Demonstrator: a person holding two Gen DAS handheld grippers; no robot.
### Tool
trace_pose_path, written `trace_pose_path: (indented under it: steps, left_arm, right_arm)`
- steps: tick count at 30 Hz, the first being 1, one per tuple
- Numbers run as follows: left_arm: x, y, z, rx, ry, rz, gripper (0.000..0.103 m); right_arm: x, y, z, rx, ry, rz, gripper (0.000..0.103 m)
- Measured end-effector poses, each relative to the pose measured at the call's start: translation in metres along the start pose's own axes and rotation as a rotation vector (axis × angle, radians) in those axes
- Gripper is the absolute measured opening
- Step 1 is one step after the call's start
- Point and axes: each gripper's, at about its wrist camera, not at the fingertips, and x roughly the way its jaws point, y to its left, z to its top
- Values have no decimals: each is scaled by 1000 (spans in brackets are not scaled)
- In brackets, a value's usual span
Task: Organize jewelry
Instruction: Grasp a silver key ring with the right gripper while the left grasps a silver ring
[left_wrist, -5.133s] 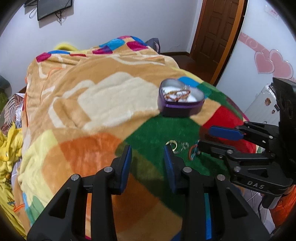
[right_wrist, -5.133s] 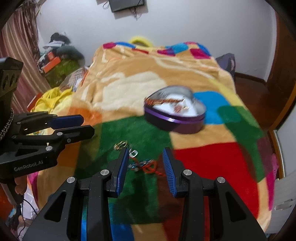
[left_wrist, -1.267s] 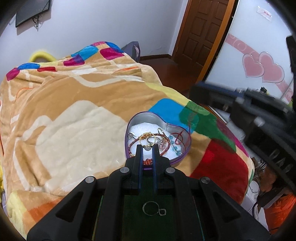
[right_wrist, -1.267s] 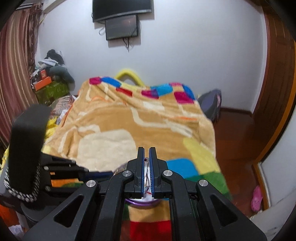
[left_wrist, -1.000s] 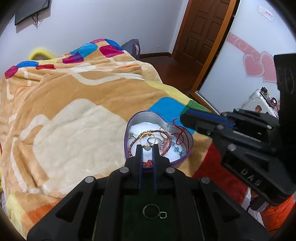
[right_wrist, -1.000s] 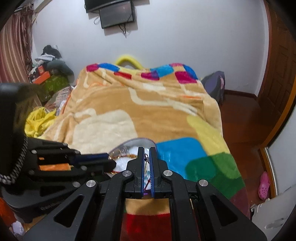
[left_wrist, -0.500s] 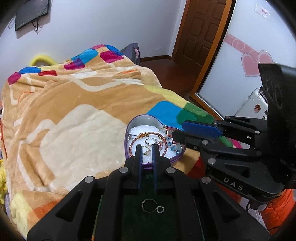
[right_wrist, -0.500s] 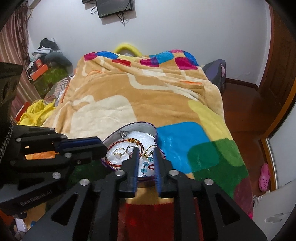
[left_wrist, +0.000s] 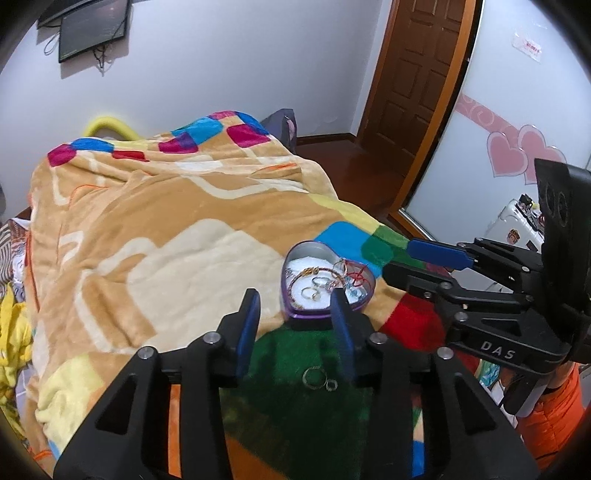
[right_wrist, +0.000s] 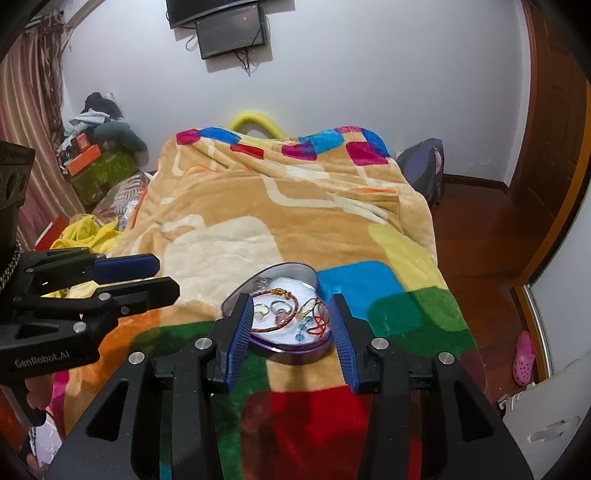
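- My left gripper (left_wrist: 293, 325): jaws opening, partly apart, nothing between the pads. It hangs over the green patch of the blanket (left_wrist: 155, 236), short of the heart-shaped tin (left_wrist: 325, 312).
- My right gripper (right_wrist: 290, 326): jaws opening, about as far apart, empty, pads flanking the tin's near rim in view but not touching it.
- Heart-shaped tin sits on the blanket near the bed's foot edge, holding rings, a red-brown bracelet (right_wrist: 280, 308) and blue-beaded pieces on a white lining.
- I see open blanket beyond and left of the tin; wooden floor (right_wrist: 476, 236) drops away to the right.
- Left wrist view only: a gold hoop (left_wrist: 312, 377) and small ring (left_wrist: 331, 384), loose on the green patch, between the fingers.
- Right wrist view only: pink slipper (right_wrist: 524, 352) on the floor.
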Motion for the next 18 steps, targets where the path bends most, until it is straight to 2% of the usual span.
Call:
trace_pose_path:
  steps: [7, 18]
  left_arm:
    - [-9, 10, -20, -14, 28, 23, 43]
    - [0, 27, -62, -38, 118, 47, 43]
  right_arm:
    - [5, 17, -15, -17, 28, 35, 39]
    - [44, 38, -58, -23, 159, 70, 39]
